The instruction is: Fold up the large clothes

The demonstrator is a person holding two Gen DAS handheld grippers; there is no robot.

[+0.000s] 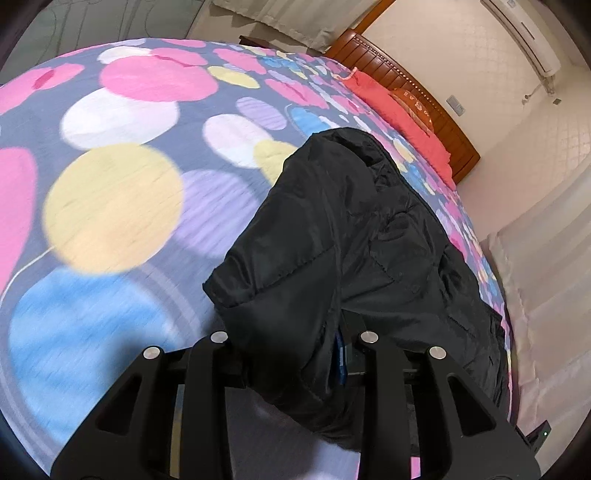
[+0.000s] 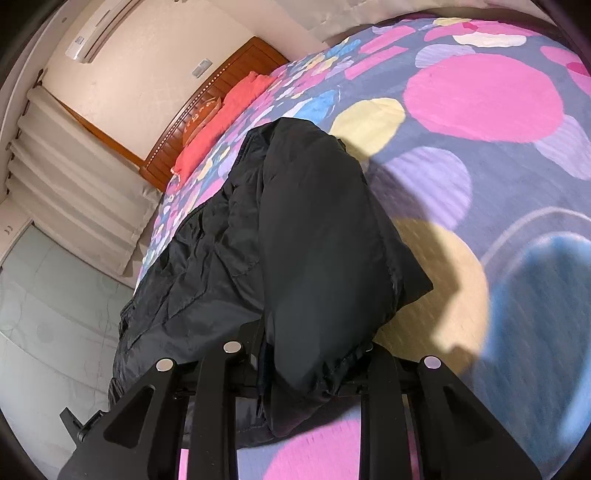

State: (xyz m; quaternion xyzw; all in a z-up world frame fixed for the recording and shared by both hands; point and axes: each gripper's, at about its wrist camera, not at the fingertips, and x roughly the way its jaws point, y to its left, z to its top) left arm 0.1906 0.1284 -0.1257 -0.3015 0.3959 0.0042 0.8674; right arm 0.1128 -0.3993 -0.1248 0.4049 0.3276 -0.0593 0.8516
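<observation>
A home bedroom, clearly — a bed (image 1: 110, 192) under a bright spotted cover, carved wooden headboard (image 1: 413, 92) at the far end, red pillow (image 1: 399, 107) against it — and an air conditioner (image 1: 524, 33) on the wall.

We see a bed (image 1: 122, 206) covered by a grey-blue bedspread (image 2: 480, 158) printed with large pink, yellow, lilac, white and blue circles. A black padded jacket (image 1: 332, 236) lies directly on the bedspread, near the bed's edge that faces the pale wall; its near end is raised off the cover and casts a shadow on the print in the right wrist view. At the far end of the bed we make out a coral-red folded cloth or pillow (image 1: 402, 107) lying on the bedspread against the wooden headboard (image 1: 436, 99). Beside it sits something orange and patterned, too small for us to identify.
</observation>
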